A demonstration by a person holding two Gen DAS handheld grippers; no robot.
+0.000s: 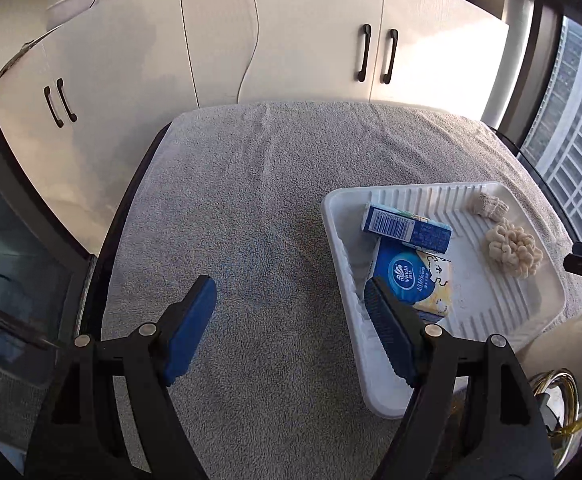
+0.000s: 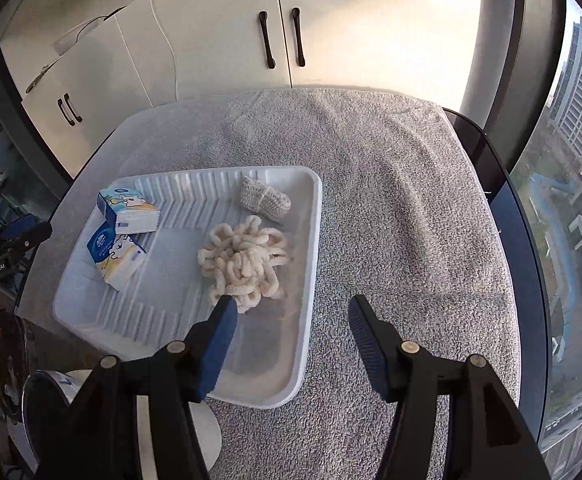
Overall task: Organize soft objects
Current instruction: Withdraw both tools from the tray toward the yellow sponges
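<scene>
Left wrist, gripper: the left gripper [image 1: 291, 292] hung with its jaws apart and nothing between them, above the grey towel [image 1: 251, 200].
Left wrist, tray: the white ribbed tray [image 1: 491, 320] sat on the towel at the right, its near corner behind the right-side finger.
Left wrist, tissues: two Vinda tissue packs, one [image 1: 407, 228] lying across the far end of the other [image 1: 415, 276], both in the tray's left part.
Left wrist, soft stuff: a cream loopy scrunchie [image 1: 513, 252] and a small knitted roll [image 1: 487, 202] were further right in the tray.

Right wrist, gripper: the right gripper [image 2: 291, 304] was also spread, holding nothing, straddling the tray's right rim [image 2: 311, 264].
Right wrist, scrunchie: it [image 2: 247, 264] lay mid-tray, just beyond the left fingertip.
Right wrist, knitted roll: it [image 2: 265, 198] was at the far edge of the tray.
Right wrist, packs: both [image 2: 129, 210] [image 2: 117, 254] sat on the tray's left side, touching.
Right wrist, background: white cabinet doors [image 2: 331, 32] stood behind the table.
</scene>
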